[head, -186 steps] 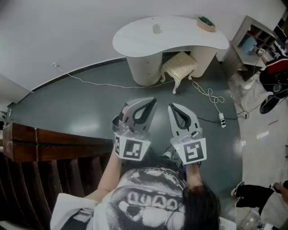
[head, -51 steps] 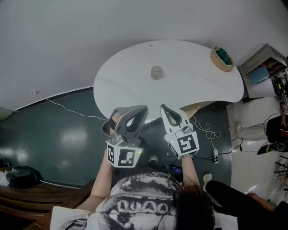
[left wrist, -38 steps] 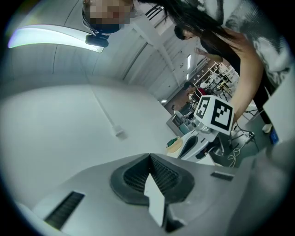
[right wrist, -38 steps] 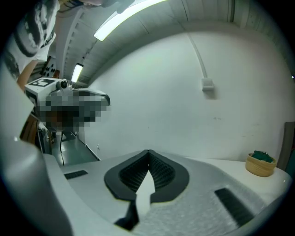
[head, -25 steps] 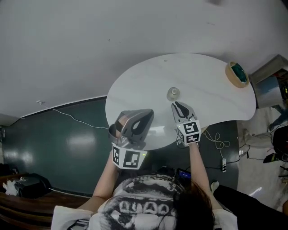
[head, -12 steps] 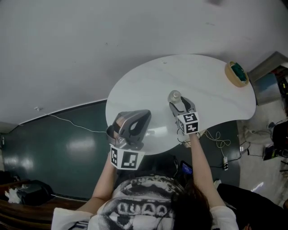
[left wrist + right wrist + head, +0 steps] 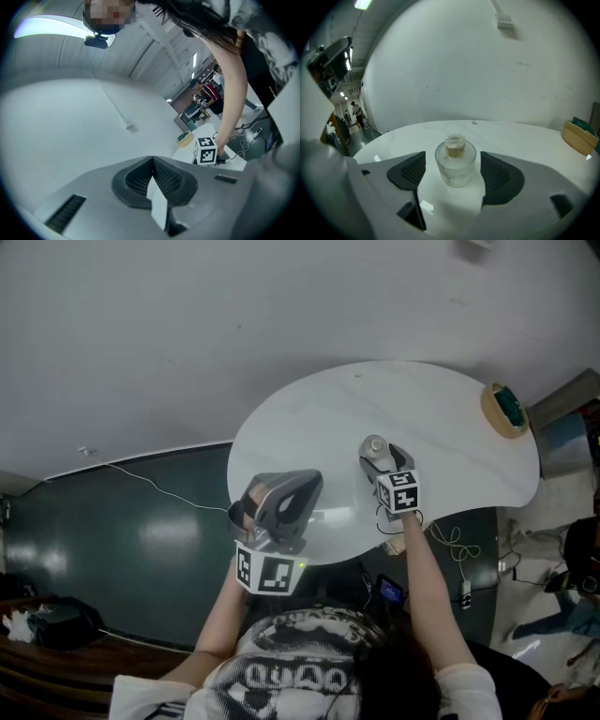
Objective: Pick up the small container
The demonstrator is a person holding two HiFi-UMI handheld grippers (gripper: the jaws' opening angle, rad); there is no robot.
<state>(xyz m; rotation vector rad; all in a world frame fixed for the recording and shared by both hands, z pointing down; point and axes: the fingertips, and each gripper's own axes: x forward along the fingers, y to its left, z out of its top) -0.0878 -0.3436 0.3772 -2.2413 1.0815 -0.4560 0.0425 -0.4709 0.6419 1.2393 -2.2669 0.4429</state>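
The small container (image 7: 455,164) is clear glass with an amber top; the table (image 7: 309,413) is glossy white. The left gripper (image 7: 152,161) and right gripper (image 7: 454,176) are pale grey with black ribbed pads (image 7: 410,171) and black-and-white marker cubes (image 7: 400,491). The floor (image 7: 141,540) is dark green.

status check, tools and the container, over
Right tool jaws just opened, small glass container between them, untouched. Left tool shut, empty. Container upright on white table, nothing blocking.

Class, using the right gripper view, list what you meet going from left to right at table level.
tongs' dark pad → small clear container → tongs' other pad → woven basket
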